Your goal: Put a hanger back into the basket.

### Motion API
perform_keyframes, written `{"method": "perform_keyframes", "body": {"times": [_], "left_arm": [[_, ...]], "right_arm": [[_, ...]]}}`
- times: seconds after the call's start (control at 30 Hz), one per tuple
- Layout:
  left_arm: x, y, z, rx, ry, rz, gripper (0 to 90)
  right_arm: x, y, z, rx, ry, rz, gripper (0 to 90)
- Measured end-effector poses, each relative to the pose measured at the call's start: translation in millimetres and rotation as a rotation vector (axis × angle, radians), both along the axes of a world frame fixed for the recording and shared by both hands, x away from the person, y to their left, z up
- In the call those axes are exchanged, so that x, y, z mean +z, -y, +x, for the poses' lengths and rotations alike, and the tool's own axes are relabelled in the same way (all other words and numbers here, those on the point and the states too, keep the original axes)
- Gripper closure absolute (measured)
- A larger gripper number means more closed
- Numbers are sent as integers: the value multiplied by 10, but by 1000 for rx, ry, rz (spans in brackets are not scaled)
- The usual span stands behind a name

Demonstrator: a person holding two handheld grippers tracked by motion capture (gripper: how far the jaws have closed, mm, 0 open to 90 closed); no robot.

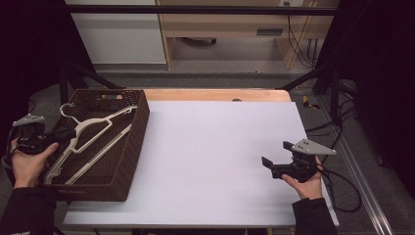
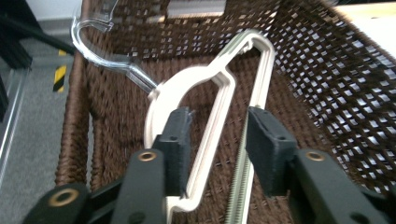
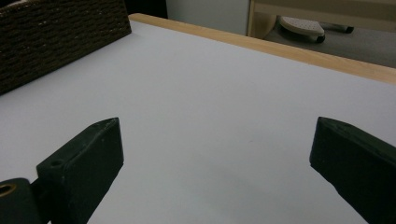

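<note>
Your left gripper (image 2: pixel 215 140) reaches into the brown basket (image 1: pixel 139 127), and its fingers (image 2: pixel 175 144) are spread a little. The white hanger (image 2: pixel 205 88) lies flat on the basket floor right under them. One thin side of the hanger runs up between the two fingers, but the fingers do not squeeze it. The hanger's long straight bar (image 2: pixel 254 116) lies just beside the other finger. It runs away from you, the same way the fingers point. The clear hook (image 2: pixel 100 58) is farther off, up near the far wall of the basket. Your left hand (image 1: pixel 27 161) is the near one, right at the hanger. Your right gripper (image 1: pixel 279 164) is well apart from the basket, low over the bare white bench (image 3: pixel 210 107), with its fingers spread wide and nothing between them.
</note>
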State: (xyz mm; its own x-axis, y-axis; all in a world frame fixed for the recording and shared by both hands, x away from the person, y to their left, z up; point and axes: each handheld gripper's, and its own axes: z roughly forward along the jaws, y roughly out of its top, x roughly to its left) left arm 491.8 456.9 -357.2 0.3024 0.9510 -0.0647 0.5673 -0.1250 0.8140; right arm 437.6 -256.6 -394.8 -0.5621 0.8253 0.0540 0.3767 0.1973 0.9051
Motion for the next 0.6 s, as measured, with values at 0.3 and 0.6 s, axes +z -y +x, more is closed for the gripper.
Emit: {"method": "perform_keyframes", "body": {"times": [0.3, 0.6], "left_arm": [[183, 383, -238, -112, 126, -55, 448], [138, 925, -442, -223, 200, -109, 178]], "right_arm": [[4, 4, -11, 0, 4, 8, 28], [15, 12, -38, 8, 18, 19, 17]]}}
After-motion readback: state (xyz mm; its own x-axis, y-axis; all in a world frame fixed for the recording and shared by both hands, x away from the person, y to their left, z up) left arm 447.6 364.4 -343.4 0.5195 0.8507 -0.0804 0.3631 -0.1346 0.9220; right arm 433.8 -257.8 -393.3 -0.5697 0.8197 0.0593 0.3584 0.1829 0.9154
